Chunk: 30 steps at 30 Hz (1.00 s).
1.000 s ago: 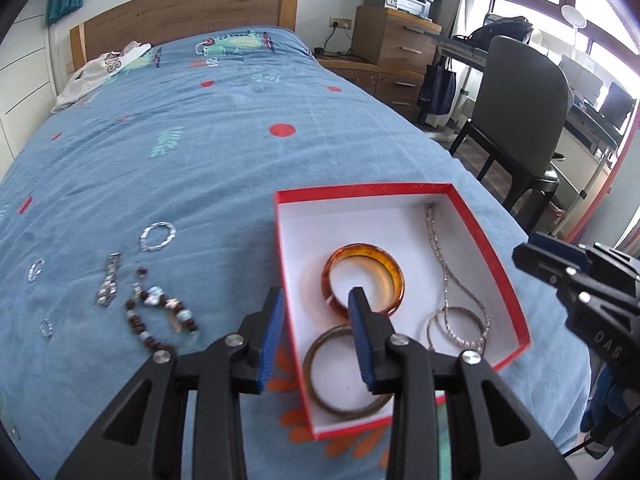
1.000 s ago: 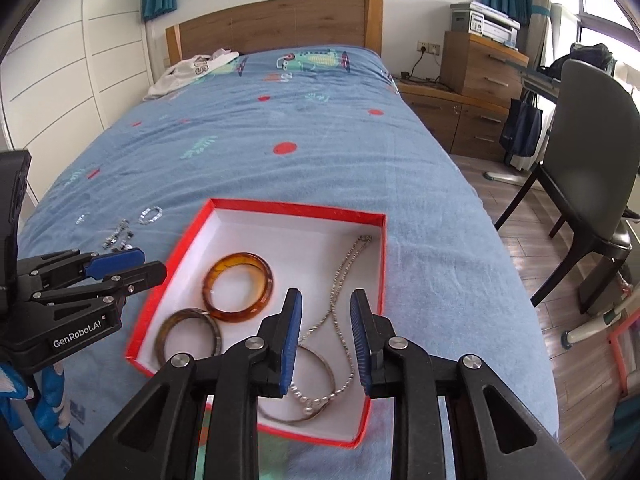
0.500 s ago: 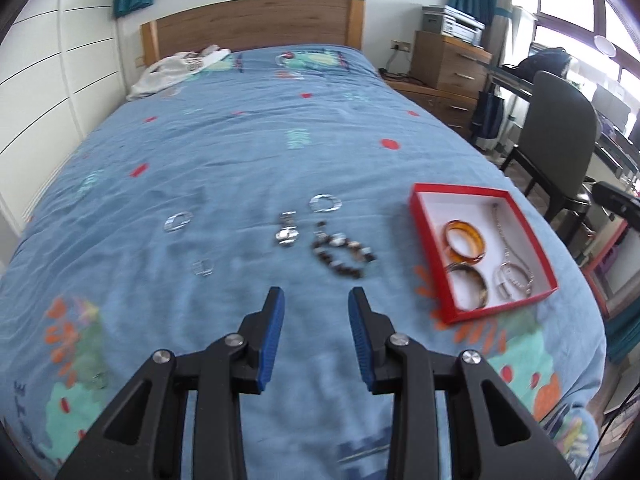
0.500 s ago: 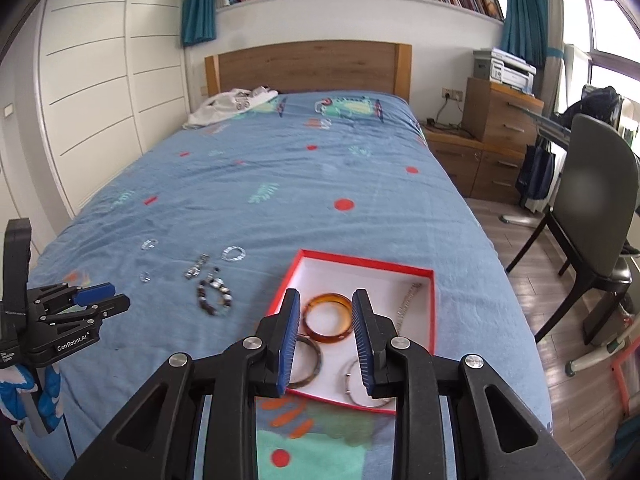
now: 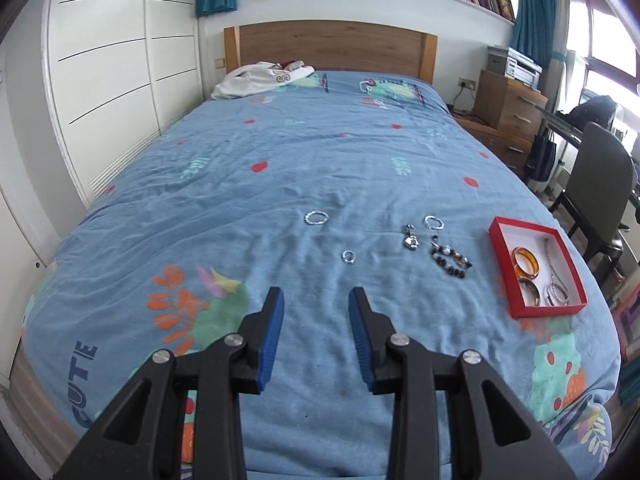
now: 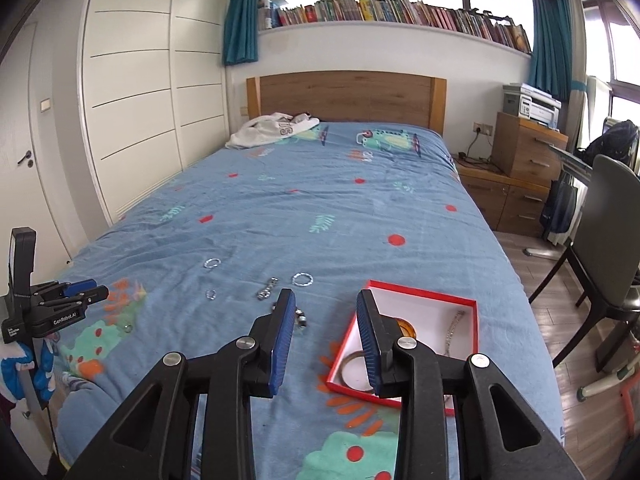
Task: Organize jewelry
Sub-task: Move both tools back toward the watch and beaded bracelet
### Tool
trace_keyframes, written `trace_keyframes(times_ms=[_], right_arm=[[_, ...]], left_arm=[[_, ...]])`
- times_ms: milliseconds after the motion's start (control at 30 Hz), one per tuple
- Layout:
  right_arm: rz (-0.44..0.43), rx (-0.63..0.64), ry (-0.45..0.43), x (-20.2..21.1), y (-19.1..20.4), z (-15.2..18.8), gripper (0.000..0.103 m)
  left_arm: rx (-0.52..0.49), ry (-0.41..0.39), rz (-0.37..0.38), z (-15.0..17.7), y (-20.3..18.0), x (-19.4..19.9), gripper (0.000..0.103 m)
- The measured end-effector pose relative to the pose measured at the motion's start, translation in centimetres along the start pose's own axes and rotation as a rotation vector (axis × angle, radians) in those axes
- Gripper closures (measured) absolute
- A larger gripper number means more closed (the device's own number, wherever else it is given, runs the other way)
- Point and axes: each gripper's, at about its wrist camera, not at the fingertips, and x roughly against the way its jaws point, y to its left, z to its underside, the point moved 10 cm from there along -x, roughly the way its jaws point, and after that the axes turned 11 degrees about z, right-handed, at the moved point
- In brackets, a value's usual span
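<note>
Jewelry on bedspread (image 5: 360, 168): beaded bracelet (image 5: 450, 261) light, floppy, snag-prone | pinch across one bead run | left gripper (image 5: 316, 316) jaws parted, empty | right gripper (image 6: 325, 330) jaws just opening, empty | red box (image 5: 520, 312) well right.

I see the bed (image 5: 280, 184), its blue patterned cover wrinkled, with a white garment (image 5: 260, 78) bunched by the wooden headboard. Loose on the cover lie two silver bangles (image 5: 317, 217) (image 5: 434, 223), a small ring (image 5: 348, 257), a watch (image 5: 411, 239) and a dark beaded bracelet (image 5: 450, 261). At the right edge sits a red-rimmed box (image 5: 520, 312).
</note>
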Motion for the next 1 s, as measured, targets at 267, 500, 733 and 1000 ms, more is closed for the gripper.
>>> trace_keyframes(times_ms=[267,500,733,1000], right_arm=[[-0.049,-0.014,-0.037,2.2,2.5,-0.8,0.071],[-0.091,-0.021,-0.017,0.8,4.7,-0.3,0.069],[-0.12,-0.028,0.058,-4.5,6.7,1.4,0.069],[-0.141,-0.057,0.153,-11.1,7.8,4.3,0.069]], left_arm=[[0.021,-0.026,-0.009,0.0,1.4,2.6,0.071],[0.027,-0.01,-0.014,0.5,2.4,1.8,0.071],[0.043,0.044,-0.01,1.1,3.6,-3.0,0.071],[0.061,0.103,0.016,1.7,3.8,-9.5,0.071]])
